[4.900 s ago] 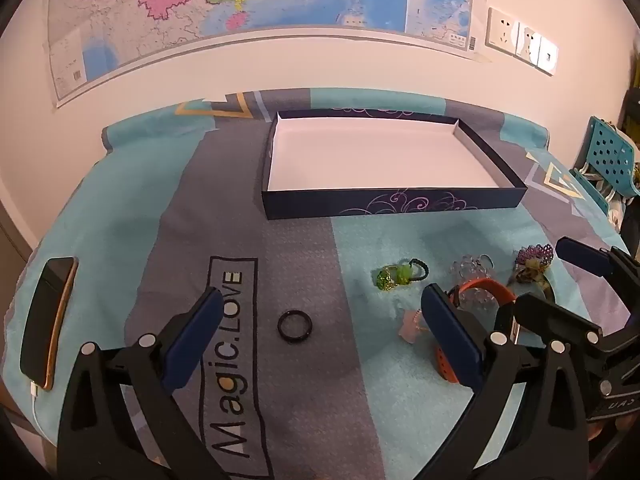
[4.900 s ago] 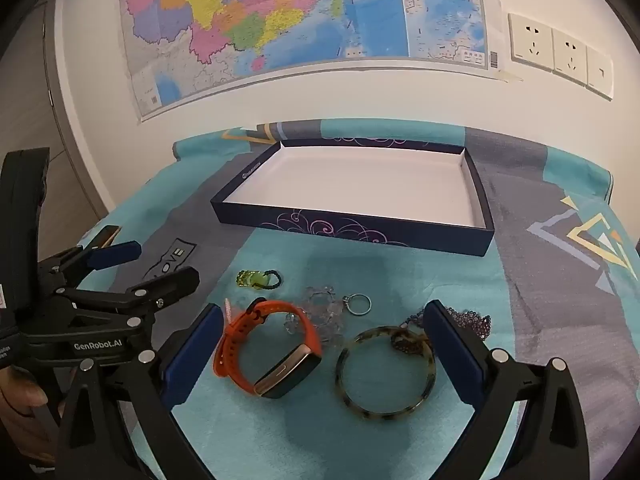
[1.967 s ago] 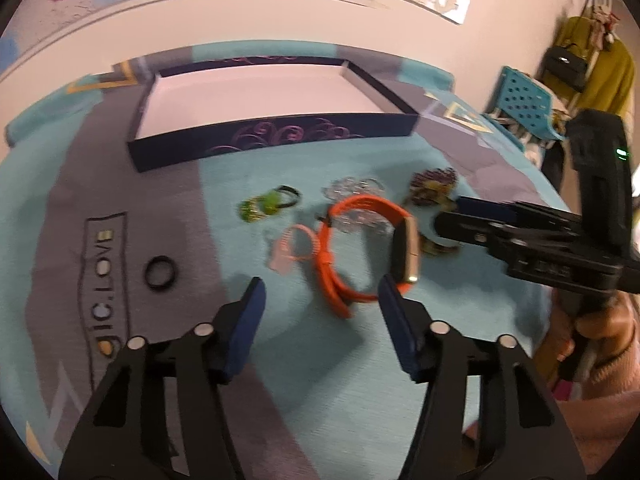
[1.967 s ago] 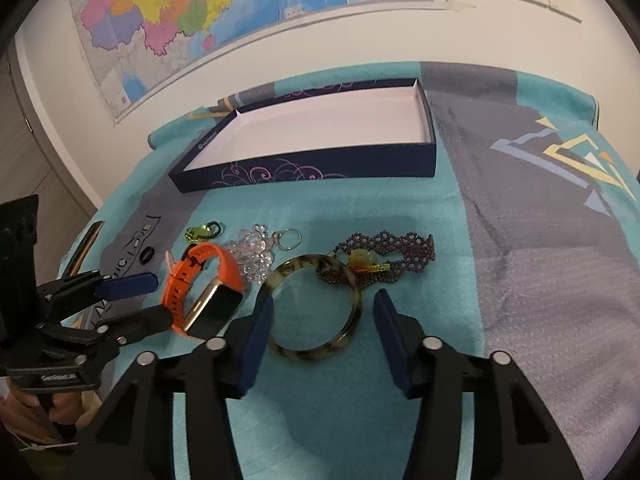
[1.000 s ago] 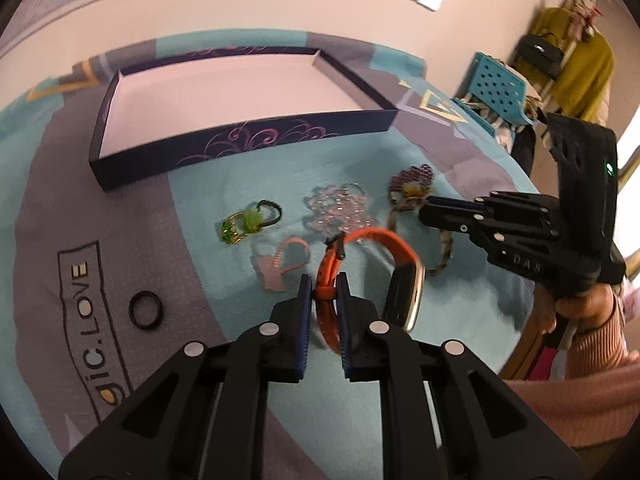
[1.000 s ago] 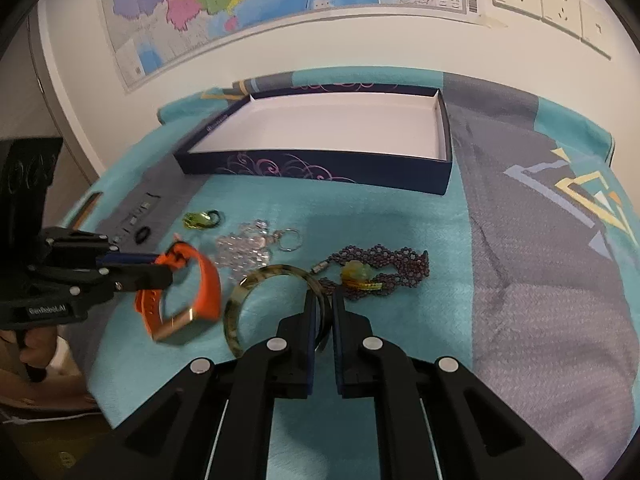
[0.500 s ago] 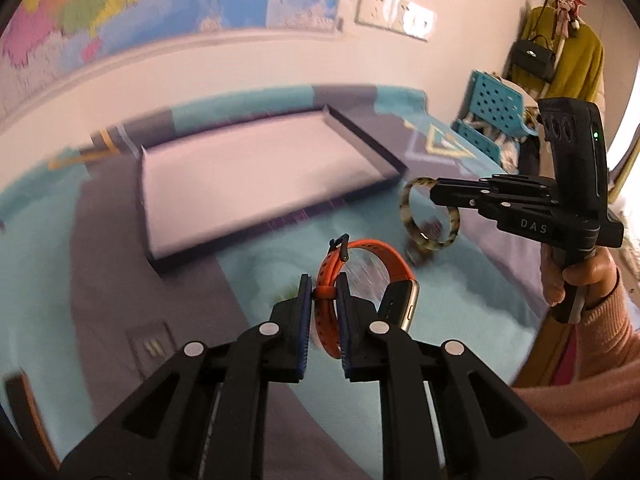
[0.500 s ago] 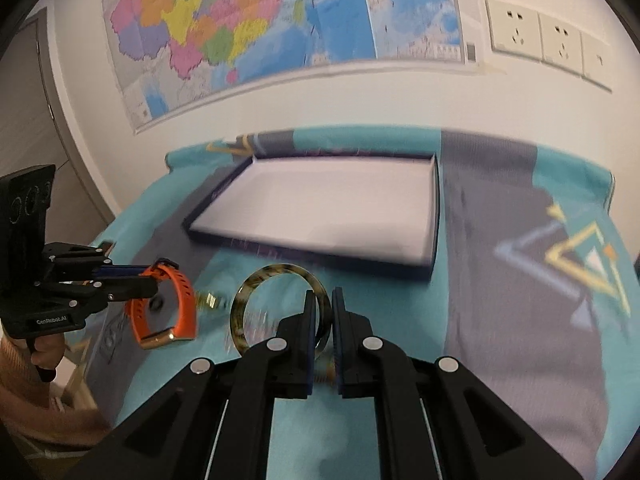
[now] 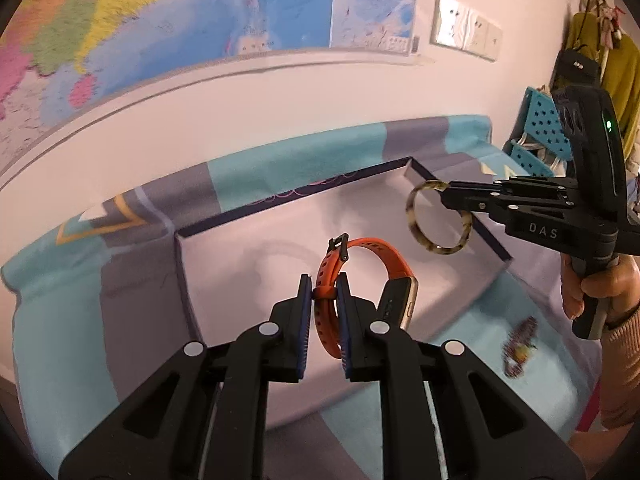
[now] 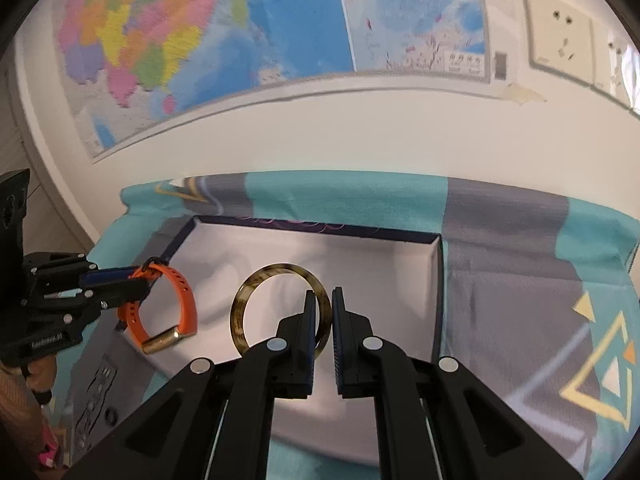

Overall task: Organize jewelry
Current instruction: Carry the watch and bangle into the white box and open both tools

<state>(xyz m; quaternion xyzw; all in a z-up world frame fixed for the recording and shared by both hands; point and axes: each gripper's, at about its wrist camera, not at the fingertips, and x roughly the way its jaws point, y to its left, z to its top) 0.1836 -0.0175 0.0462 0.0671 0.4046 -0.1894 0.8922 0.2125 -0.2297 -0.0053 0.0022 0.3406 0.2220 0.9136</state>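
Observation:
My left gripper (image 9: 323,294) is shut on the strap of an orange watch band (image 9: 376,258) with a gold-edged face, held in the air over the white inside of the dark blue box (image 9: 280,204). My right gripper (image 10: 323,302) is shut on a tortoiseshell bangle (image 10: 256,284), which hangs upright above the same box (image 10: 320,232). In the left wrist view the bangle (image 9: 416,232) sits over the box's right part. In the right wrist view the orange band (image 10: 186,304) hangs over the box's left part.
A purple beaded bracelet (image 9: 520,344) lies on the teal and grey cloth (image 9: 280,160) in front of the box. A wall with a map (image 10: 240,32) and sockets (image 10: 556,36) is close behind the table. A blue chair (image 9: 536,140) stands at the right.
Both grippers have risen and moved forward from the cloth to over the box, carrying the orange band and the bangle with them. The loose pieces on the cloth have dropped out of view.

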